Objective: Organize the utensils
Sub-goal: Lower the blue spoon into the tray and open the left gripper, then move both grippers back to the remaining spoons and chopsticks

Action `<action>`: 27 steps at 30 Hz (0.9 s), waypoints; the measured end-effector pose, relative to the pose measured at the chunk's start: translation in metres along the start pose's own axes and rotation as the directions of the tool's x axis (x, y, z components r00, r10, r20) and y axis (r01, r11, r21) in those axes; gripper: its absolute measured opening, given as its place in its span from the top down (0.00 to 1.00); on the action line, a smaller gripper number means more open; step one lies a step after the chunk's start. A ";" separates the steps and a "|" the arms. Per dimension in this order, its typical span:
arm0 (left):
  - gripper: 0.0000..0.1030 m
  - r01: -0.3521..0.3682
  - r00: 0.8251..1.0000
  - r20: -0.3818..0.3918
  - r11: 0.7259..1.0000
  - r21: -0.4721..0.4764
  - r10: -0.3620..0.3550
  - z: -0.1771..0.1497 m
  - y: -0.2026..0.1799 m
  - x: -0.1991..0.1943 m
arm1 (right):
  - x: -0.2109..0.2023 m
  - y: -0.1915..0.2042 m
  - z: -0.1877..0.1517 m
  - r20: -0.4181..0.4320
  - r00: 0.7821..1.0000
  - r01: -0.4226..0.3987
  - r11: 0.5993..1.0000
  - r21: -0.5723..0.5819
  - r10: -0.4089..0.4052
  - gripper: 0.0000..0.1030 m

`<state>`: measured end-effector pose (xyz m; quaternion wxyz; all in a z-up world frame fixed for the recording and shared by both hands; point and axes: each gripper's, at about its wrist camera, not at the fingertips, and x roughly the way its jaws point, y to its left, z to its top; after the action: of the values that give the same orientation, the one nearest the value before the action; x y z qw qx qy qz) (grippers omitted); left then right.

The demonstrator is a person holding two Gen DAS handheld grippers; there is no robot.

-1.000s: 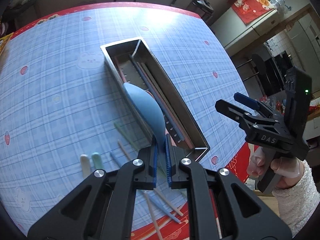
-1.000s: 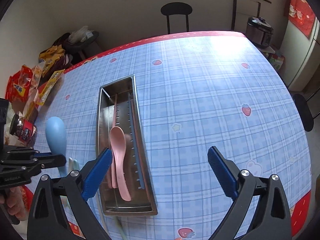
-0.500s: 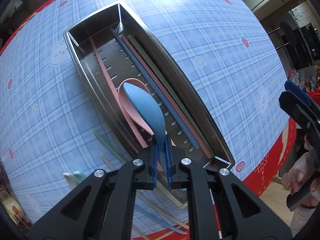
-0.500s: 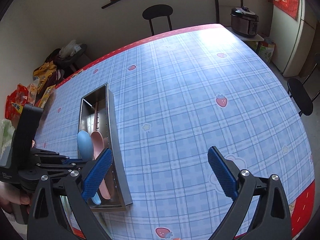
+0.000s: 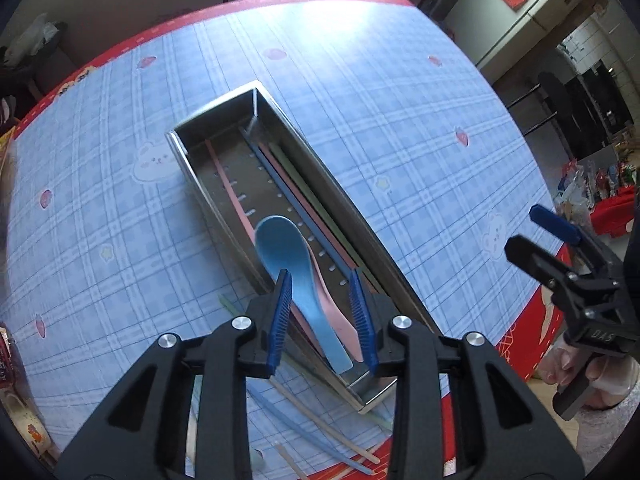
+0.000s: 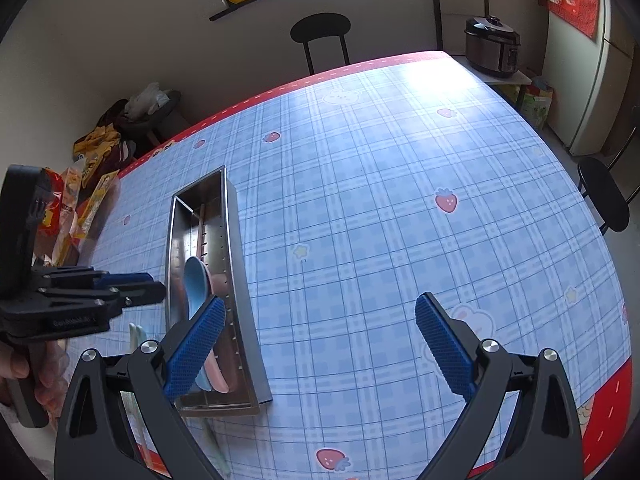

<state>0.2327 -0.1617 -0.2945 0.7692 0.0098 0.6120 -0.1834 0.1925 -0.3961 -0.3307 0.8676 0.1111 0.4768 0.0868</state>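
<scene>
Your blue spoon (image 5: 285, 249) lies inside the long steel tray (image 5: 352, 232), bowl toward the tray's middle, handle toward its near end, resting on top of the pink spoon (image 5: 334, 312). Thin blue, pink and green chopsticks (image 5: 296, 196) lie lengthwise along the tray floor. More loose chopsticks (image 5: 320, 432) lie on the cloth at the tray's near end.
</scene>
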 end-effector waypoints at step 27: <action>0.66 0.035 0.977 0.213 0.950 -0.309 0.033 -0.233 0.134 -0.065 | 0.028 0.165 -0.130 -0.369 0.903 -0.316 0.924 -0.217 0.222 0.74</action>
<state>0.0415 0.0372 -0.3199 0.8228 -0.1316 0.5463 -0.0850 0.0901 -0.2165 -0.3759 0.7593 0.0401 0.5817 0.2889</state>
